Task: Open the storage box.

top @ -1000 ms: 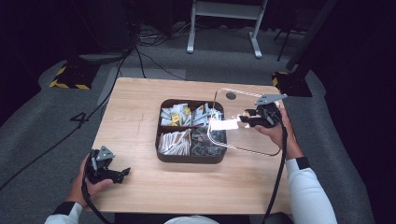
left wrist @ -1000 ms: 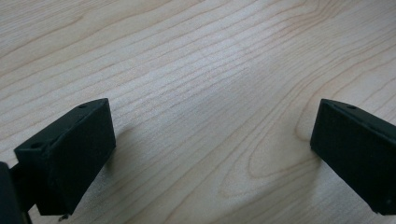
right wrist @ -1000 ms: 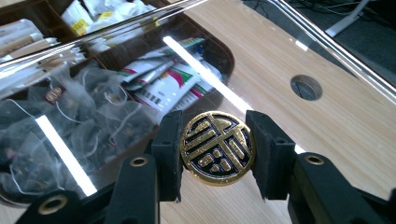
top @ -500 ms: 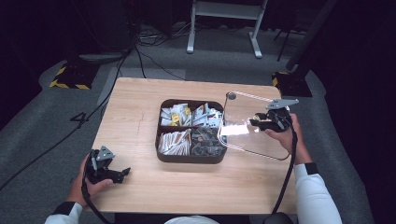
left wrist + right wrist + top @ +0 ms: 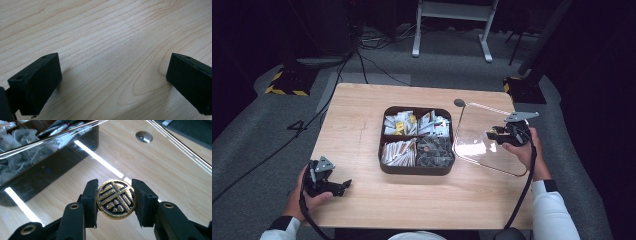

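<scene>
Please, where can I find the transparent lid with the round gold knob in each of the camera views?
High view: the clear lid is at centre right, beside the dark box, held by the right gripper.
Right gripper view: the lid spans the picture; the jaws clamp its gold knob.
Left gripper view: not in it.
Shared landmark: the wooden table.

left gripper (image 5: 343, 186) gapes wide at rest; right gripper (image 5: 116, 199) is clamped.

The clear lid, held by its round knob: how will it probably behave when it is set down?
The clear lid looks rigid, keeping flat though the right claw grips only its knob. It may swing. Its glossy surface seems slippery.
</scene>
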A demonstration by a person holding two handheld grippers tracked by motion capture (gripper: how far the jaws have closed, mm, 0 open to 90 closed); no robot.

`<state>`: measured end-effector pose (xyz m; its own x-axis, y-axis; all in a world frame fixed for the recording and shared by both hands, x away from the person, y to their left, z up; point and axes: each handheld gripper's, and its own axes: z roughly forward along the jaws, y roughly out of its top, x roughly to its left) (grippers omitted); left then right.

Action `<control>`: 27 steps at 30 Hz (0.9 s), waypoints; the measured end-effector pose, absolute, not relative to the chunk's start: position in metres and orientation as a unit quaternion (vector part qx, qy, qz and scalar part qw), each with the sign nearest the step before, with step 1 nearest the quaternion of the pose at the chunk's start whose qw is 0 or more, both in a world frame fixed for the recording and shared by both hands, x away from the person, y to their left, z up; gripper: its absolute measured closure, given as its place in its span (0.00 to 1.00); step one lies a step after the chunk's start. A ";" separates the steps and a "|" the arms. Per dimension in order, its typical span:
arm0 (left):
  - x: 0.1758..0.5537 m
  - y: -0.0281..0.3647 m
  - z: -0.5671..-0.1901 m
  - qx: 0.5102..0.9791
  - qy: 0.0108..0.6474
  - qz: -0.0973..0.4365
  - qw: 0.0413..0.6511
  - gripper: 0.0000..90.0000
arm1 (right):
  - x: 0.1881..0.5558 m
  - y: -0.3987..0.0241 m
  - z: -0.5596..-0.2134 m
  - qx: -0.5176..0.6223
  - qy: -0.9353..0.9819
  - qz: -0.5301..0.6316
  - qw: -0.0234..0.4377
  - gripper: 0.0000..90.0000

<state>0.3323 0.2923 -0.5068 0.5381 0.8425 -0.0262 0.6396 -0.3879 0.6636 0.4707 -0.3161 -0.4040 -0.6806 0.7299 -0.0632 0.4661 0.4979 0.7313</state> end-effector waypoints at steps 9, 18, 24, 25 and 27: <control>0.332 0.292 -0.507 0.818 0.453 0.160 0.317 0.00 | 0.469 -0.327 -0.415 0.364 0.845 0.348 0.179 0.66; 0.332 0.292 -0.507 0.818 0.453 0.160 0.317 0.00 | 0.470 -0.331 -0.429 0.370 0.848 0.341 0.166 0.66; 0.332 0.292 -0.507 0.818 0.453 0.160 0.317 0.00 | 0.472 -0.334 -0.436 0.375 0.849 0.335 0.163 0.66; 0.332 0.292 -0.507 0.817 0.454 0.160 0.317 0.00 | 0.473 -0.334 -0.438 0.376 0.849 0.333 0.162 0.66; 0.332 0.292 -0.507 0.817 0.453 0.160 0.317 0.00 | 0.474 -0.334 -0.442 0.378 0.850 0.330 0.160 0.66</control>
<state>0.3322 0.2923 -0.5068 0.5376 0.8428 -0.0255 0.6395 -0.3878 0.6638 0.4737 -0.3337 -0.4424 -0.6624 0.7488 -0.0221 0.5378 0.4959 0.6818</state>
